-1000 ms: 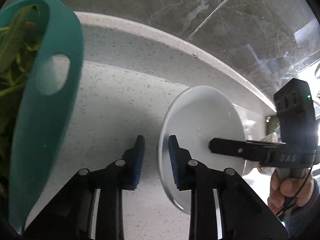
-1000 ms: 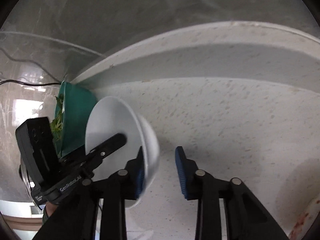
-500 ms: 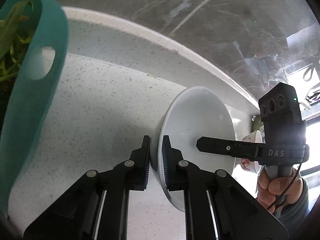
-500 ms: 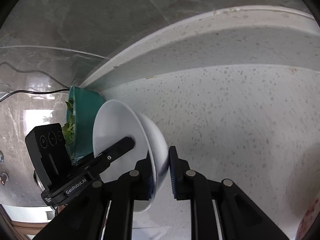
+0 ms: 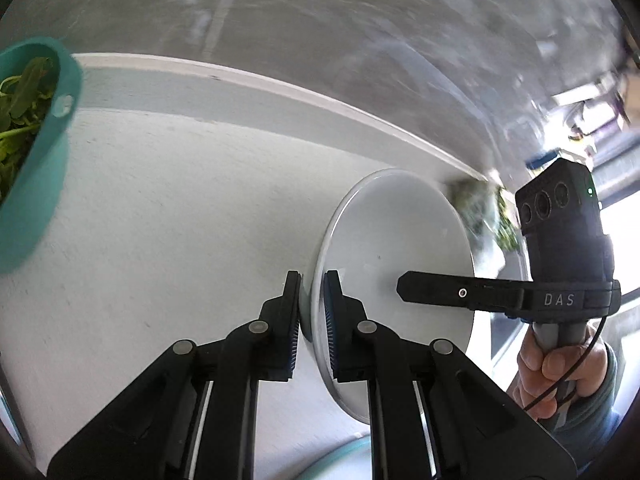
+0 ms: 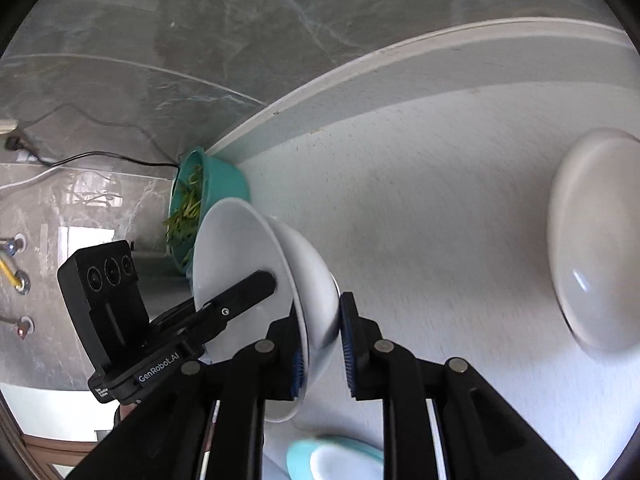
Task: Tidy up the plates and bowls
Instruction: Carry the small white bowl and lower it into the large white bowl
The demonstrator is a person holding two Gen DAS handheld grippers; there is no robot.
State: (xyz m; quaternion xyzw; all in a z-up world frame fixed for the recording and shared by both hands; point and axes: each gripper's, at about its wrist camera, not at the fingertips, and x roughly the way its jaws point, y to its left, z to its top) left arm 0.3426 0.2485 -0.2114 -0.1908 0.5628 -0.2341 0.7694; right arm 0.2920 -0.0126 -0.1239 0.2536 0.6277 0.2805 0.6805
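1. Here, both grippers gripped one white bowl (image 5: 396,264) from opposite sides — it hung tilted on edge above the pale speckled worktop (image 5: 168,216).
2. The left gripper (image 5: 311,312) had its jaws clamped on the bowl's rim, one blue pad inside and one outside.
3. The right gripper (image 6: 323,344) likewise had its jaws clenched over the rim on the far side, the bowl's rounded wall between its pads.
4. A teal basket (image 6: 218,184) of green leaves stood against the worktop's back upstand, just behind the bowl in the right wrist view and well off to the left in the left wrist view.
5. Another white dish (image 6: 592,240) lay apart on the worktop, at the right edge of the right wrist view.
6. A pale teal plate (image 6: 336,458) showed below the grippers — blurred, mostly hidden.
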